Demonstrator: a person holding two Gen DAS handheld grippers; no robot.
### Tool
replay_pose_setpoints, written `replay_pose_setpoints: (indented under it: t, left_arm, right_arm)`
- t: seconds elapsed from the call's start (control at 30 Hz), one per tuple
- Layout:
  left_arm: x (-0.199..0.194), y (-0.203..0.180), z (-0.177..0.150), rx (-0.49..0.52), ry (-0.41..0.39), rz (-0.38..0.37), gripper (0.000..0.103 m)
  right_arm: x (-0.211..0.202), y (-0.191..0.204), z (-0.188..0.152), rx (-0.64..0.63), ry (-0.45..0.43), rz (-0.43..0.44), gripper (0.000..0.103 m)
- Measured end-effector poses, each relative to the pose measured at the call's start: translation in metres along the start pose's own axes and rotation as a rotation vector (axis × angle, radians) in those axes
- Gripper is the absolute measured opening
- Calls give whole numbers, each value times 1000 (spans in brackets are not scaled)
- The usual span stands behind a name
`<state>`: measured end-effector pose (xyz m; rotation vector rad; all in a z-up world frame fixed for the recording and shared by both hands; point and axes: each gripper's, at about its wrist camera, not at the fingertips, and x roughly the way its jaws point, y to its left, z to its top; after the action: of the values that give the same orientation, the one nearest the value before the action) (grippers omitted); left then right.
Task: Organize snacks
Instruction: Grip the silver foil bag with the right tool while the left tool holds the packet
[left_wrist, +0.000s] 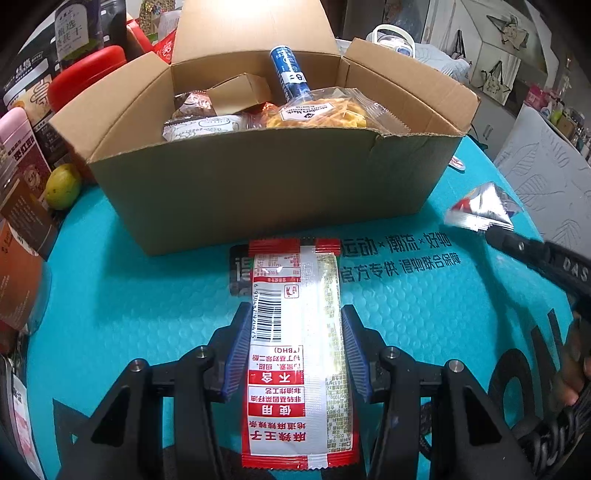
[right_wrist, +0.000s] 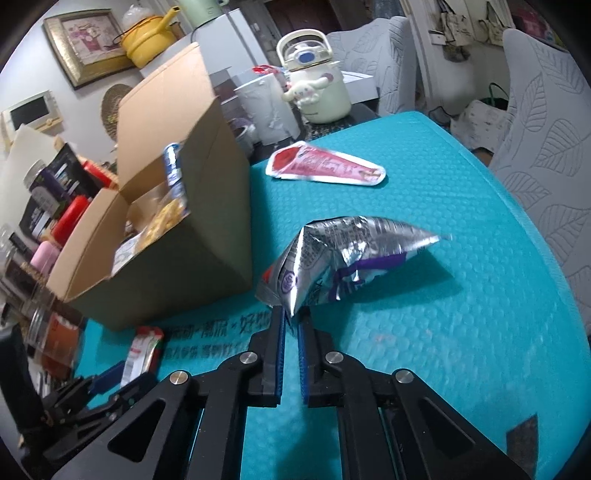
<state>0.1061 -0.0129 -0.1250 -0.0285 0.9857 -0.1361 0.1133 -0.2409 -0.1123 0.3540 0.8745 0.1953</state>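
An open cardboard box (left_wrist: 258, 199) stands on the teal bubble mat (left_wrist: 129, 295) and holds several snacks, among them a blue tube (left_wrist: 291, 70) and a bag of yellow crisps (left_wrist: 321, 110). My left gripper (left_wrist: 295, 308) is shut on a long red and white packet (left_wrist: 291, 369), in front of the box's near wall. To the right, my right gripper (right_wrist: 291, 312) is shut on a corner of a crumpled silver packet (right_wrist: 351, 258), lifted off the mat beside the box (right_wrist: 177, 266). The same silver packet (left_wrist: 480, 210) shows at the right edge of the left wrist view.
A flat pink and red packet (right_wrist: 325, 168) lies on the mat behind the silver one. A cream cartoon bottle (right_wrist: 314, 85) stands beyond the mat. Jars, tins and a yellow-green fruit (left_wrist: 62, 186) crowd the box's left side. Grey padded chairs (right_wrist: 546, 147) line the right edge.
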Motion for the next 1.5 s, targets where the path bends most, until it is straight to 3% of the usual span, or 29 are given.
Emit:
replay_pose_setpoints:
  t: [0.6, 0.77, 0.87, 0.9, 0.93, 0.97, 1.03, 1.2, 1.43, 1.5]
  left_arm:
    - [-36, 3, -50, 0, 15, -35, 48]
    - [-42, 0, -60, 9, 26, -49, 48]
    - [-44, -2, -63, 18, 21, -40, 48]
    - [-44, -3, -63, 20, 20, -35, 48]
    - [-44, -4, -64, 24, 19, -28, 48]
    - [-43, -6, -64, 34, 19, -15, 48]
    - [-43, -10, -65, 55, 17, 4, 49]
    - [-43, -8, -67, 60, 0, 4, 49]
    - [-42, -5, -66, 58, -18, 14, 48]
    - [-40, -6, -63, 54, -18, 15, 48]
  right_arm:
    - [-71, 10, -73, 18, 41, 64, 2]
    - [-88, 10, -90, 6, 86, 33, 5]
    - [-94, 9, -94, 11, 129, -46, 6]
    - [-96, 9, -94, 12, 128, -59, 10]
    - [-99, 9, -93, 15, 114, -67, 26]
    - [-101, 9, -91, 15, 98, -81, 53]
    - [-106, 13, -88, -2, 25, -136, 75]
    - [-87, 12, -73, -32, 7, -163, 76]
    - [-44, -8, -53, 22, 59, -210, 76]
    - [-40, -12, -56, 32, 73, -183, 68]
